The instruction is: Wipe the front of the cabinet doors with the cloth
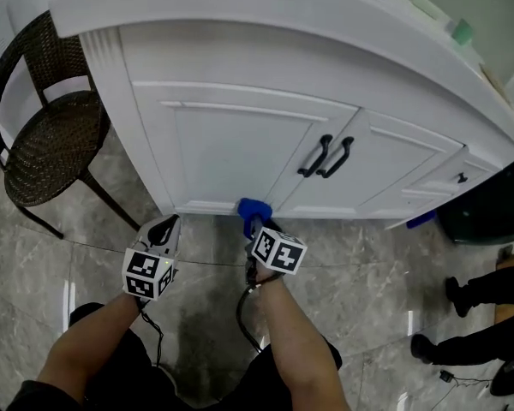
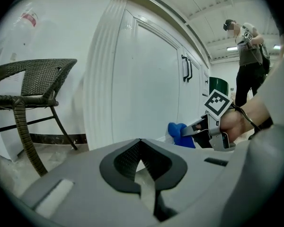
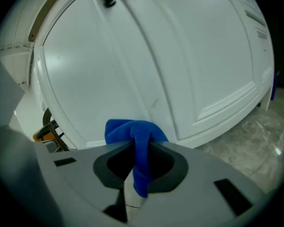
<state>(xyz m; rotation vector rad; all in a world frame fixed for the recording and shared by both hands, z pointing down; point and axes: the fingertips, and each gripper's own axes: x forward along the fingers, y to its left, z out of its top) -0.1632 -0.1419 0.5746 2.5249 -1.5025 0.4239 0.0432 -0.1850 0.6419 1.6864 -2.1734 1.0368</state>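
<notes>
The white cabinet has two doors, a left door (image 1: 240, 148) and a right door (image 1: 385, 174), with a pair of black handles (image 1: 325, 157) at their seam. My right gripper (image 1: 255, 227) is shut on a blue cloth (image 1: 252, 209), which is bunched against the bottom edge of the left door near the seam. In the right gripper view the blue cloth (image 3: 135, 136) hangs down between the closed jaws, with the door (image 3: 146, 56) right ahead. My left gripper (image 1: 164, 229) is shut and holds nothing, low near the cabinet's left corner. From the left gripper view, the cloth (image 2: 180, 134) and right gripper (image 2: 201, 128) show at the right.
A dark wicker chair (image 1: 47, 135) stands left of the cabinet. A dark green bin (image 1: 488, 204) sits at the cabinet's right end. A person's feet (image 1: 463, 294) are on the grey marble floor (image 1: 368, 264) at the right; a person (image 2: 248, 56) stands beyond the cabinet.
</notes>
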